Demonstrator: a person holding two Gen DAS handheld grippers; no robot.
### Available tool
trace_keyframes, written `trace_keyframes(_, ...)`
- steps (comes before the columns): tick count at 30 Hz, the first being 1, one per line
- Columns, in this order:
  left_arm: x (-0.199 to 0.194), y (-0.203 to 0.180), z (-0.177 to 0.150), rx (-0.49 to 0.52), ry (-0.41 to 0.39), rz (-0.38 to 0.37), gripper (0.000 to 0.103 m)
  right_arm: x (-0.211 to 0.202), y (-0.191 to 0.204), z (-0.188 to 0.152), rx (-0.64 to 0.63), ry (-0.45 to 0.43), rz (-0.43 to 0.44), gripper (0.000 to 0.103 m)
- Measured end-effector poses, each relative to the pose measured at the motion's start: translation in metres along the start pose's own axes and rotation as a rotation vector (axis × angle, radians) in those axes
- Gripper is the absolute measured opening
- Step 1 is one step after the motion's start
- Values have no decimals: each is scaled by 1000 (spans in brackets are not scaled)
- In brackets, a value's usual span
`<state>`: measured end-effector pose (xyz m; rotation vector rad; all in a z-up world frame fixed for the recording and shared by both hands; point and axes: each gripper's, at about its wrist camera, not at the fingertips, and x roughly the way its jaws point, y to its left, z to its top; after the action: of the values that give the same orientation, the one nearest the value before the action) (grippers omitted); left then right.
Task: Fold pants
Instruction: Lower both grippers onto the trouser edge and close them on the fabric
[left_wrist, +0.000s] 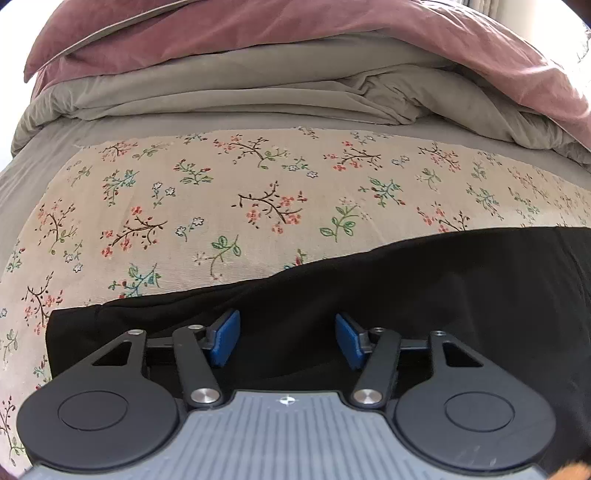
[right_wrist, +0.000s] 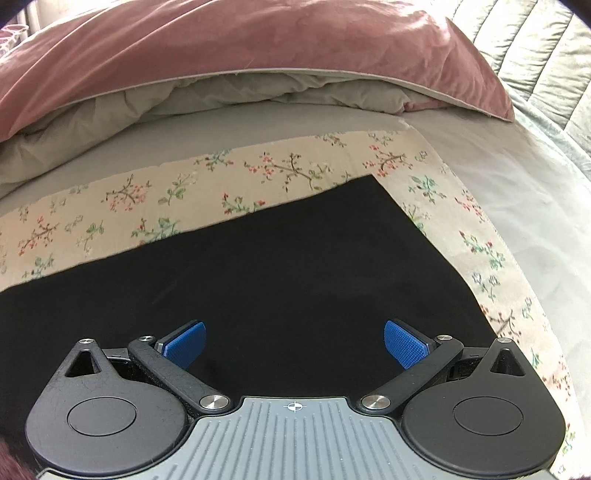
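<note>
Black pants (left_wrist: 424, 288) lie flat on a floral cloth (left_wrist: 221, 192) spread over the bed. In the left wrist view their left end and far edge show. My left gripper (left_wrist: 287, 341) hangs over that end, blue pads apart, with dark fabric under the gap and nothing pressed between the pads. In the right wrist view the pants (right_wrist: 277, 251) end in a square corner at the upper right. Over the fabric near that end my right gripper (right_wrist: 294, 345) stands wide open, holding nothing. Whether either gripper's tips touch the cloth I cannot tell.
A pink duvet (left_wrist: 314, 33) and bunched grey bedding (left_wrist: 221, 92) are heaped along the far side of the bed. The floral cloth (right_wrist: 110, 218) borders the pants. A grey sheet (right_wrist: 517, 206) and a quilted cover (right_wrist: 546, 55) lie to the right.
</note>
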<state>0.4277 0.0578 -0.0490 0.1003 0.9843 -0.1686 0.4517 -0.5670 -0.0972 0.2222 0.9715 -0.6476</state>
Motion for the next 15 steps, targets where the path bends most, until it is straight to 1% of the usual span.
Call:
trace_keyframes(2,-1,6,3,-33,0,-12,77,4,-1,8,26,12,15,103)
trace_keyframes(4,1,11,5,-47,8,-9,78,7,-5,19,95,34,50,103)
trace_keyframes(6,2,14,6,-44,9,0,82,13,-8,30,170,63,85,103)
trace_keyframes(7,3,14,6,-37,11,11,82,15,-7,36,190,72,82,103)
trace_keyframes(10,6,12,5,-25,5,22,83,24,-2,50,195,76,49,101)
trace_keyframes(12,8,10,5,-9,-3,26,83,34,-2,54,234,108,70,99)
trace_keyframes(13,8,9,5,-2,-7,27,83,39,-2,55,259,119,84,95)
trace_keyframes(15,8,8,4,2,-15,25,83,44,-1,56,294,104,75,95)
